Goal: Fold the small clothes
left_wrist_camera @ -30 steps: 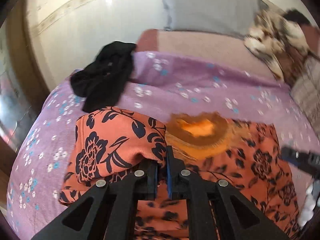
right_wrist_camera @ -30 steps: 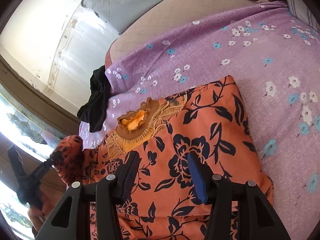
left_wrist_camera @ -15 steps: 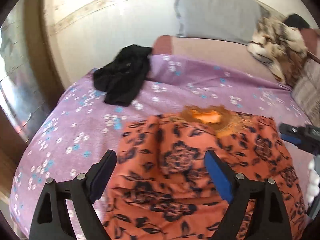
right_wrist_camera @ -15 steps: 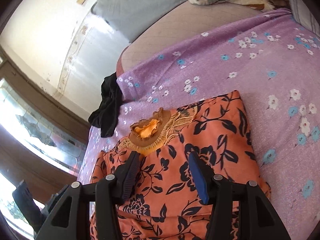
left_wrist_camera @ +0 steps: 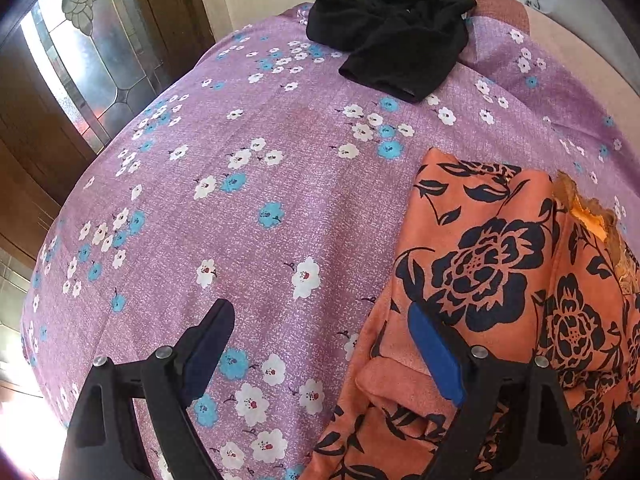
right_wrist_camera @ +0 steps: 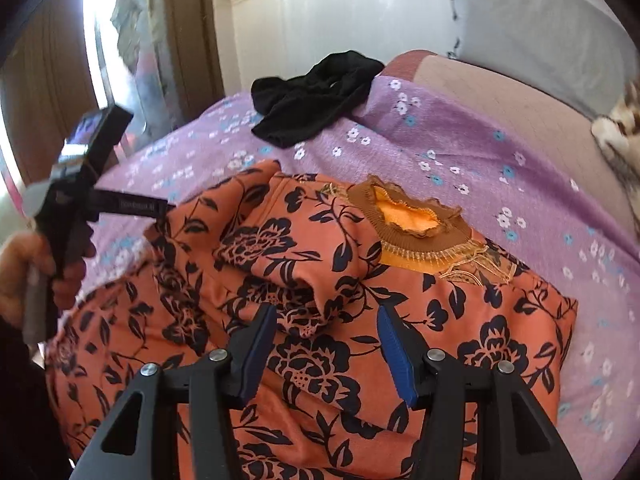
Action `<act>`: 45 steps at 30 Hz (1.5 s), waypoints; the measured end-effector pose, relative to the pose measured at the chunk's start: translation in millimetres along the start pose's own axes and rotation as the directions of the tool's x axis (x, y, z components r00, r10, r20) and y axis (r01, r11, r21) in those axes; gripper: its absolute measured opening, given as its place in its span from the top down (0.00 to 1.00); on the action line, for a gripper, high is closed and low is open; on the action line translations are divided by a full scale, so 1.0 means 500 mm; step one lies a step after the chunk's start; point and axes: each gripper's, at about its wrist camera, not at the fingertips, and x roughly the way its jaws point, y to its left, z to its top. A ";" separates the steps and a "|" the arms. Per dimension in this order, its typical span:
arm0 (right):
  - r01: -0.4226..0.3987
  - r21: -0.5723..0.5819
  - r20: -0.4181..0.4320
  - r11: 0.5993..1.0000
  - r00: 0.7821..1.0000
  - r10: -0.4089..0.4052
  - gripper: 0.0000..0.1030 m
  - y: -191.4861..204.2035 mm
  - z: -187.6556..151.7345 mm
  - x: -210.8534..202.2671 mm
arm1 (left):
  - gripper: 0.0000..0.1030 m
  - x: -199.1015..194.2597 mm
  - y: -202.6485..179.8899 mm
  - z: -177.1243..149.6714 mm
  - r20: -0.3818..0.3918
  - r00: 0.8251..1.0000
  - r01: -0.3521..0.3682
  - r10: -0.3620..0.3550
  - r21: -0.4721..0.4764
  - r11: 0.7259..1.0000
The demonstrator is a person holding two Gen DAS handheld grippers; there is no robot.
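Observation:
An orange garment with black flowers lies on the purple floral bedspread, its brown-and-gold neckline facing up and its left sleeve folded in over the body. It also shows at the right of the left wrist view. My left gripper is open and empty, one finger over the bedspread and one over the garment's left edge. My right gripper is open and empty just above the garment's middle. The left gripper's body also shows in the right wrist view, held by a hand.
A crumpled black garment lies at the far edge of the bedspread, also seen in the left wrist view. A grey pillow and a patterned blanket sit at the back right. A wooden door with glass stands left.
My left gripper let go of the orange sleeve, which now lies folded over the body, and opened and drew back left. My right gripper stayed open and shifted its view leftward.

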 end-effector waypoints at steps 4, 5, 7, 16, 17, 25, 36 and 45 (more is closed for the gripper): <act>-0.004 -0.158 -0.056 0.987 0.998 -0.005 0.45 0.065 0.038 0.050 | 0.14 0.029 0.003 0.003 -0.055 0.998 0.026 -0.028 -0.037 0.999; -0.003 -0.198 -0.071 0.980 0.997 -0.011 0.45 0.082 0.048 0.065 | 0.14 0.029 0.005 0.003 -0.060 0.997 0.036 -0.039 -0.045 0.998; -0.015 -0.278 -0.110 0.961 0.994 -0.016 0.45 0.112 0.064 0.100 | 0.14 0.026 0.009 0.005 -0.055 0.997 0.043 -0.046 -0.047 0.998; -0.145 -0.196 -0.195 0.970 0.975 0.107 0.86 0.091 0.105 0.181 | 0.14 0.023 0.005 0.013 -0.046 0.997 0.054 -0.055 -0.035 0.998; -0.142 -0.153 -0.168 0.978 0.979 0.116 0.90 0.072 0.106 0.165 | 0.14 0.021 0.006 0.013 -0.042 0.998 0.052 -0.053 -0.037 0.998; -0.176 0.296 0.081 0.939 0.984 0.159 0.94 -0.153 0.049 -0.020 | 0.14 0.012 -0.003 0.005 -0.012 1.000 -0.001 0.001 -0.014 1.000; -0.207 0.020 -0.049 0.978 0.977 0.207 0.29 0.036 0.090 0.037 | 0.14 0.012 0.014 0.003 -0.021 1.000 0.003 -0.004 -0.042 0.999; -0.036 -0.194 -0.147 0.980 0.989 0.007 0.32 0.123 0.104 0.190 | 0.14 0.001 0.020 0.019 -0.012 0.998 0.056 -0.057 -0.062 0.996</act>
